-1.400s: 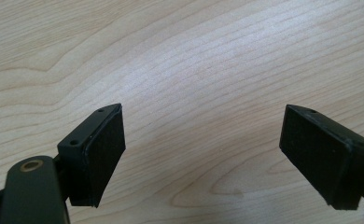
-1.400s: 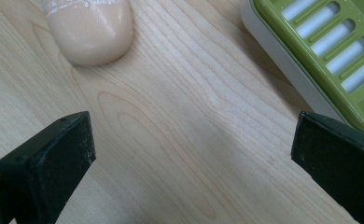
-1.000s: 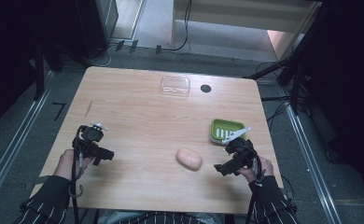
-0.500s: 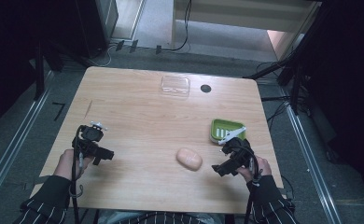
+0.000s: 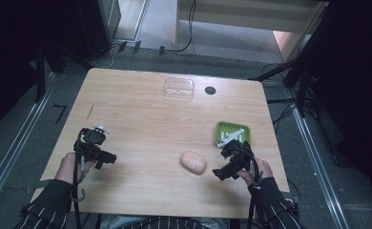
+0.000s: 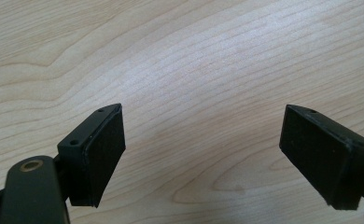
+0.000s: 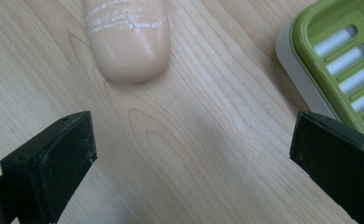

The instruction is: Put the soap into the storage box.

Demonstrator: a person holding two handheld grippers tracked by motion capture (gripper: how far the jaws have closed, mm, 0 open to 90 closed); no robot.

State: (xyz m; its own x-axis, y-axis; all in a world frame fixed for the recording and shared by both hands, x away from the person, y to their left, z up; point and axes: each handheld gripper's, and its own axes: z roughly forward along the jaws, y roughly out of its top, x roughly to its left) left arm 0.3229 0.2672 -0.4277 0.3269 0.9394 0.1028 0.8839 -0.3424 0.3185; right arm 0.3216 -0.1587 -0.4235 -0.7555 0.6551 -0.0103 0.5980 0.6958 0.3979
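We're holding the left gripper (image 5: 108,159) low over the left side of the wooden surface (image 5: 141,114), fingers (image 6: 103,149) spread wide, nothing between them, only bare wood grain showing in the left gripper view. We're hovering the right gripper (image 5: 218,172) near the front right, fingers (image 7: 54,163) also wide open and empty. The peach soap bar (image 5: 193,162) is lying flat on the surface just left of the right gripper; in the right gripper view it's sitting ahead of the left finger, white scuff lines across its top. The green slotted soap dish (image 5: 233,133) is sitting just beyond the right gripper, near the right edge. A clear plastic lid (image 5: 179,88) and a small black disc (image 5: 210,90) are resting at the far edge, well apart from both grippers.
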